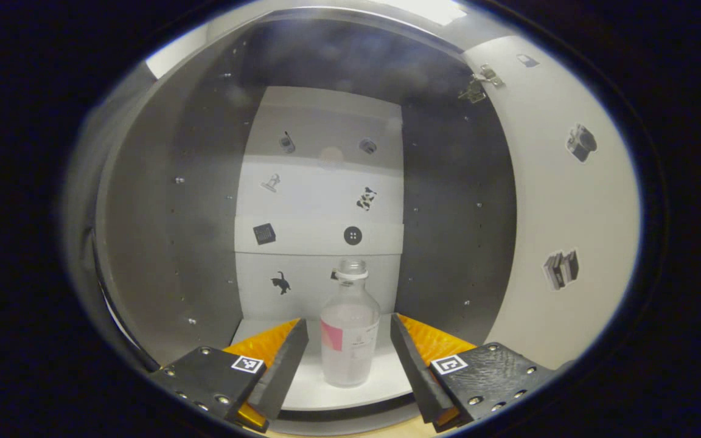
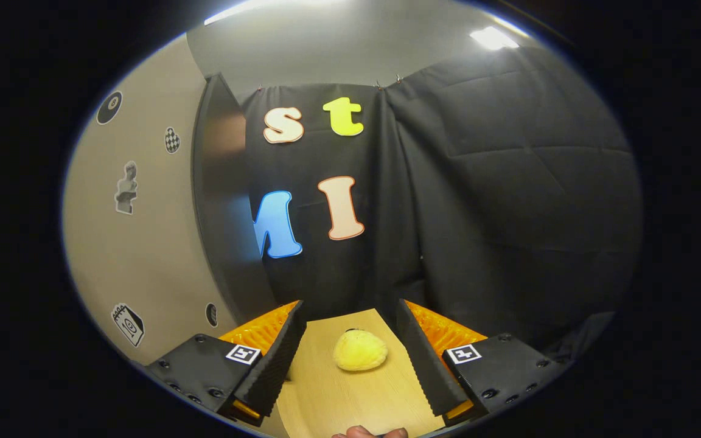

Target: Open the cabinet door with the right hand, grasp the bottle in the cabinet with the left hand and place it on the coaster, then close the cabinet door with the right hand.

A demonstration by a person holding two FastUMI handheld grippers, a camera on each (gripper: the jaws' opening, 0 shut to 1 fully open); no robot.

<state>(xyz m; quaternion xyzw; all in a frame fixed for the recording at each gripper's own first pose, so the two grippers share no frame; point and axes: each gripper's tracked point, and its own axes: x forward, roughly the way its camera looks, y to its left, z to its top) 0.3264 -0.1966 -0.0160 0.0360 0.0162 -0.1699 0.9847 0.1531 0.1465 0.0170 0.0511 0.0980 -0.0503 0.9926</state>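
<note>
Our left gripper (image 1: 349, 356) is spread wide, its fingers flanking but not touching the clear bottle (image 1: 349, 331), which stands upright on the cabinet floor (image 1: 356, 389). Our right gripper (image 2: 350, 359) also gapes, over the wooden table (image 2: 350, 401) near a yellow plush toy (image 2: 359, 351), beside the open cabinet door (image 2: 143, 231).

Both grippers: left gripper (image 1: 349, 356) & right gripper (image 2: 350, 347) w/ wedge-shaped fingers, ridged inner pads, screw-studded blocks carrying square b/w marker tags.
</note>
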